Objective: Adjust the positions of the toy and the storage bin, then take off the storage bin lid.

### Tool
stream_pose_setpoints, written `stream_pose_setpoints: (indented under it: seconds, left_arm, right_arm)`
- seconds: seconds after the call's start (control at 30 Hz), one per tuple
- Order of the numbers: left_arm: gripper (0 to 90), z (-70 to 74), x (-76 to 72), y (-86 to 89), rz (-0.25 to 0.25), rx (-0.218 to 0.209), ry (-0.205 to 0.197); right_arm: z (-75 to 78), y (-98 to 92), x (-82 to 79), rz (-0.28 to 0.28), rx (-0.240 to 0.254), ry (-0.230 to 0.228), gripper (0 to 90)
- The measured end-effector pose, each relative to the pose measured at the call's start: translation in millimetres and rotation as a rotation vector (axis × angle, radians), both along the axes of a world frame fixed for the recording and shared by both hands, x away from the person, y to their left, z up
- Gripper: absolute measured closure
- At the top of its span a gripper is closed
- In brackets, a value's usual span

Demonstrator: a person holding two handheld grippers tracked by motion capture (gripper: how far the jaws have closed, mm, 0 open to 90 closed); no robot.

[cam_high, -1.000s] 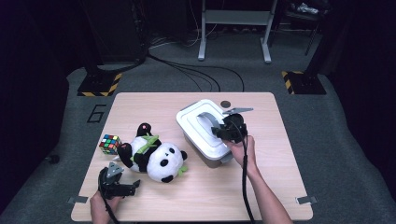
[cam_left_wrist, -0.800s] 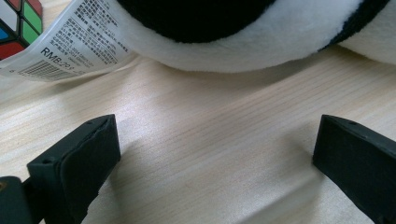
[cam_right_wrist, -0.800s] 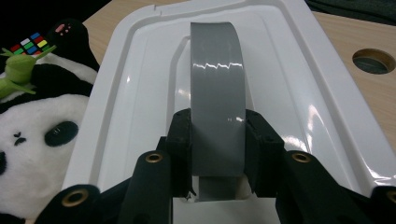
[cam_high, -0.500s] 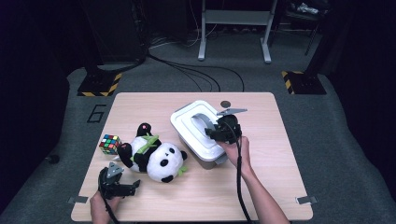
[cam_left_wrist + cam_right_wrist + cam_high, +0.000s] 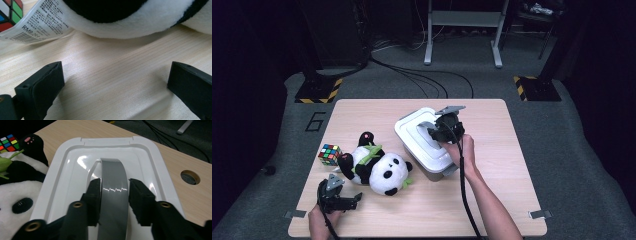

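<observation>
- One white box (image 5: 428,150) is sitting on the table (image 5: 492,200), and it's carrying one grey handle (image 5: 113,192).
- One panda (image 5: 379,167) is lying beside it.
- One cube (image 5: 329,154) is resting further left.
- Two grippers are working: left gripper (image 5: 357,198), right gripper (image 5: 430,131).

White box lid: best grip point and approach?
Take the lid by its grey arched handle, coming from above with a pad on each flat side. The strap stands raised along the lid's middle, and it is narrow enough to pinch. The right tongs grip it this way.
</observation>
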State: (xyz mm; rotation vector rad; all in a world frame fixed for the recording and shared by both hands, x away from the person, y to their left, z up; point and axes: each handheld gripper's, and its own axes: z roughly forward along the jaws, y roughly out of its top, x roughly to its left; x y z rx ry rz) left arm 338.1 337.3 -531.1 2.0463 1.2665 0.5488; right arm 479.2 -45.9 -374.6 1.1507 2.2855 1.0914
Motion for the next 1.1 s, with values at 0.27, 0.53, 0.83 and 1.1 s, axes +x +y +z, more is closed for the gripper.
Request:
stream_pose_setpoints:
  seconds: [0.27,0.53,0.83,1.1]
  left_arm:
    - [0.6,-0.3,0.0,-0.2,0.001,-0.001,-0.004]
    - [0.7,-0.9,0.2,-0.3,0.005,-0.008,-0.007]
    - [0.7,0.1,0.2,0.3,-0.003,-0.002,0.003]
    - [0.7,0.1,0.1,0.2,-0.003,-0.001,0.002]
  right_arm:
    - [1.3,1.6,-0.2,-0.006,-0.009,-0.013,66.5]
    - [11.4,-0.5,-4.7,0.004,-0.003,-0.037,66.7]
    - [26.0,-6.1,-9.8,0.009,0.007,-0.072,66.6]
    - [38.0,-18.1,-14.3,-0.001,0.011,-0.100,66.6]
